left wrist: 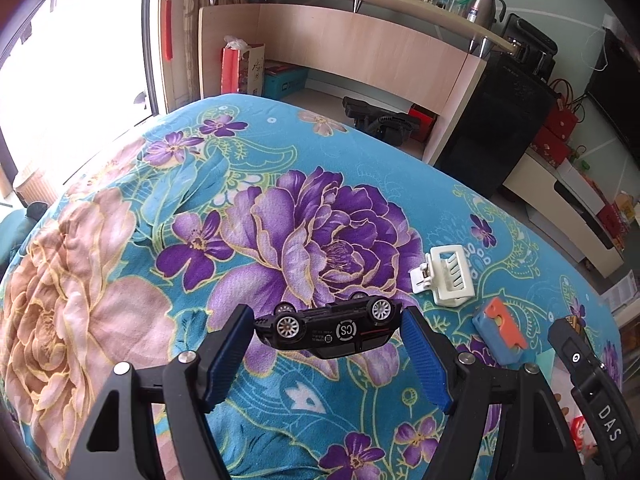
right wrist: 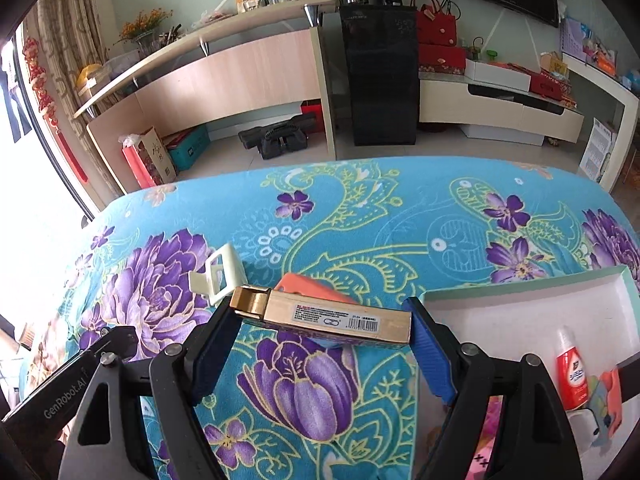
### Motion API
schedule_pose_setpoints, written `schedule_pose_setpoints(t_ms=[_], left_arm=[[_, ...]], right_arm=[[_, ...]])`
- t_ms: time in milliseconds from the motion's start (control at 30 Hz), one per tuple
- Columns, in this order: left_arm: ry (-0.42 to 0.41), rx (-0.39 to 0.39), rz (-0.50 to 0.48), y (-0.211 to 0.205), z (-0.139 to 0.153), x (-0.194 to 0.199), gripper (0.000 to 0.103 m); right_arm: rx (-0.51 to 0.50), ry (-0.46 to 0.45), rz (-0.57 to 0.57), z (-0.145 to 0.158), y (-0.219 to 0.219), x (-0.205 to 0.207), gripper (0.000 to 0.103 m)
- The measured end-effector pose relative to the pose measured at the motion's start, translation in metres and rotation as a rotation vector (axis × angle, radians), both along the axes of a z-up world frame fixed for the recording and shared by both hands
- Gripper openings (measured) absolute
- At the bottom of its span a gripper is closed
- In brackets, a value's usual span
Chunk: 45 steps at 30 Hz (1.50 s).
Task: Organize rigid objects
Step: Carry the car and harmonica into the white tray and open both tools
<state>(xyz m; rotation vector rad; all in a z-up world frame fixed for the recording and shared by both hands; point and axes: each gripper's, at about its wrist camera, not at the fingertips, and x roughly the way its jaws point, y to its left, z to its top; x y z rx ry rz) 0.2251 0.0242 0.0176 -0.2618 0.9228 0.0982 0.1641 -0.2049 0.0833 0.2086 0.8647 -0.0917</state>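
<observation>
**Toy car and gold box both clamped above the floral cloth**

Between the left gripper's (left wrist: pixel 328 330) ribbed blue pads hangs a small black plastic toy car (left wrist: pixel 329 330), upside down, silver wheels up, its ends pressed by the jaws. Beyond and right of it lie a white plastic hair claw (left wrist: pixel 444 278) and a blue-and-orange block (left wrist: pixel 500 330) on the fuzzy turquoise floral cloth (left wrist: pixel 120 280). The right gripper's (right wrist: pixel 324 322) jaws grip a long shiny gold rectangular box (right wrist: pixel 324 318) end to end. Right of them sits a shallow white cardboard tray (right wrist: pixel 520 308) holding a red squeeze bottle (right wrist: pixel 570 368).
</observation>
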Motion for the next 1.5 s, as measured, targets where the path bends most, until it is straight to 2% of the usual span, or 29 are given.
schedule_pose_setpoints(t_ms=[167,367,600,767,967,1200,1500], left_arm=[[-0.032,0.014,-0.057,-0.022,0.012,-0.003,0.078],[-0.058,0.031,-0.183,-0.069,0.021,-0.009,0.078],[-0.052,0.018,-0.350,-0.129,0.023,-0.019,0.078],[-0.066,0.054,-0.453,-0.171,0.028,-0.033,0.078],[-0.056,0.053,-0.566,-0.211,0.027,-0.049,0.078],[-0.046,0.071,-0.625,-0.235,0.021,-0.060,0.078],[-0.029,0.094,-0.643,-0.245,0.015,-0.065,0.078]], right_arm=[[-0.027,0.003,-0.038,0.010,-0.015,-0.010,0.082],[-0.065,0.026,-0.112,0.018,-0.055,-0.033,0.082],[-0.171,0.123,-0.184,0.011,-0.101,-0.054,0.082],[-0.153,0.163,-0.185,0.009,-0.128,-0.066,0.082],[-0.169,0.227,-0.222,0.003,-0.149,-0.079,0.083],[-0.173,0.233,-0.242,0.001,-0.166,-0.087,0.083],[-0.149,0.236,-0.258,-0.001,-0.178,-0.092,0.083]])
